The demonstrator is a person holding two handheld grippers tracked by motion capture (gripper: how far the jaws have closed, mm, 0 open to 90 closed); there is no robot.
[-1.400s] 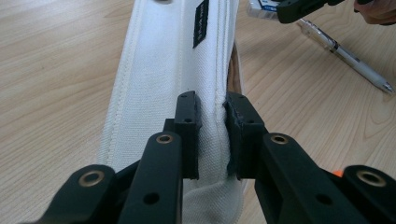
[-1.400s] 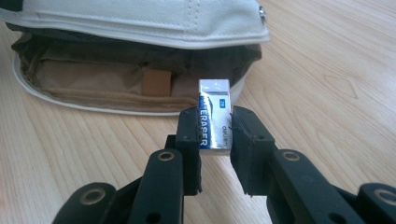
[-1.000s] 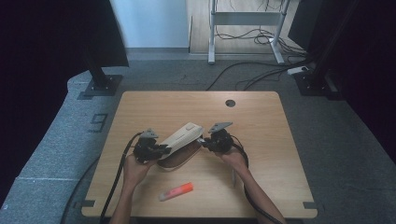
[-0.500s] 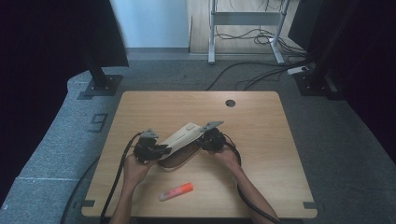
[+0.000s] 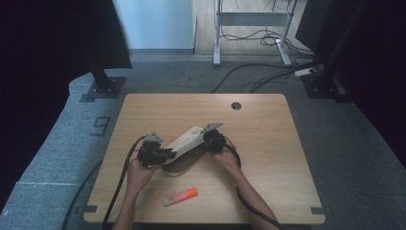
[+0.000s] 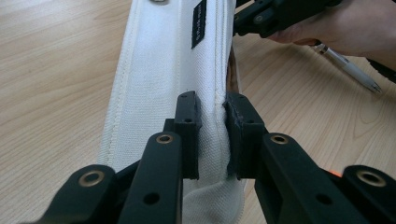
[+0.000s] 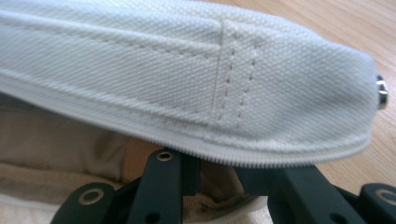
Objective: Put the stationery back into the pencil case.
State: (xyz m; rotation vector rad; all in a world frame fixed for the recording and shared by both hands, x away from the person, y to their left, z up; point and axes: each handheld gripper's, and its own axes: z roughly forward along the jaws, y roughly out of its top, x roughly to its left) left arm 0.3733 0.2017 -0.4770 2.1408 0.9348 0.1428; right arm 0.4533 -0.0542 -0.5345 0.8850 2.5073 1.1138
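The light wooden rectangular table [image 5: 268, 143] carries everything here. Near its middle, between the two hands, lies the cream-white canvas zip pouch [image 5: 184, 142], long and narrow, its mouth gaping so the tan lining shows. It looks light and soft: the cloth folds and sags wherever it is not held, so it will likely droop from any single grip and needs both ends taken to keep it taut. The stitched rim beside the zipper seems the firmest place to hold; the flat panels would just bunch.

The left tongs [image 6: 212, 140] are clamped narrow on a fold of canvas at the pouch's near end, right by the seam. The right tongs [image 5: 213, 140] sit at the far end; from their own camera the jaws reach under the upper zipper edge into the opening, drawn close together, though the tips are hidden and I cannot tell whether they pinch fabric.

Smaller items lie apart: an orange-and-white marker pen [image 5: 180, 196] toward the near table edge, and a white ballpoint pen [image 6: 350, 70] beside the right hand.
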